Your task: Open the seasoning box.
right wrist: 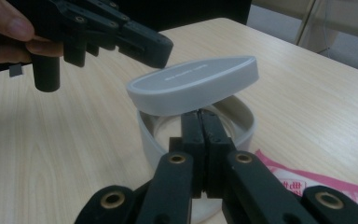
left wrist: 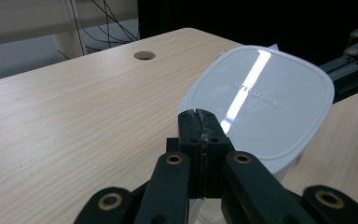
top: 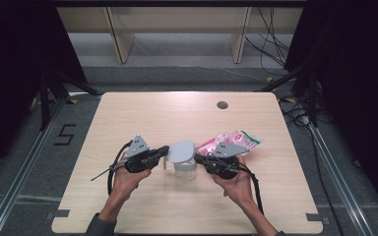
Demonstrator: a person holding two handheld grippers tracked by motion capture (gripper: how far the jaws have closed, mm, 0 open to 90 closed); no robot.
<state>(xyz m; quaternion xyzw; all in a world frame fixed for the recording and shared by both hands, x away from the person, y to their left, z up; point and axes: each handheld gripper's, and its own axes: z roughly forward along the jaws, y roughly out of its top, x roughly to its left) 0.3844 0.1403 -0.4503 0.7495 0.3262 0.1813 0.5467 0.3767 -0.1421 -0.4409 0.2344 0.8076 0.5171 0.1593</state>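
"5" on floor [top: 67, 133] – lid [left wrist: 261, 102] embossing unreadable

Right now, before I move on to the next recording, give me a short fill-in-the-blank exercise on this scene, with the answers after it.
1. The grey lid sits ____ over the clear container, not flat on it.
2. The right gripper has its jaws shut on the container's ____.
3. The packet beside the container is mostly ____ in colour.
4. The left gripper has its jaws ____ at the lid's edge.

Missing words: tilted; rim; pink; shut
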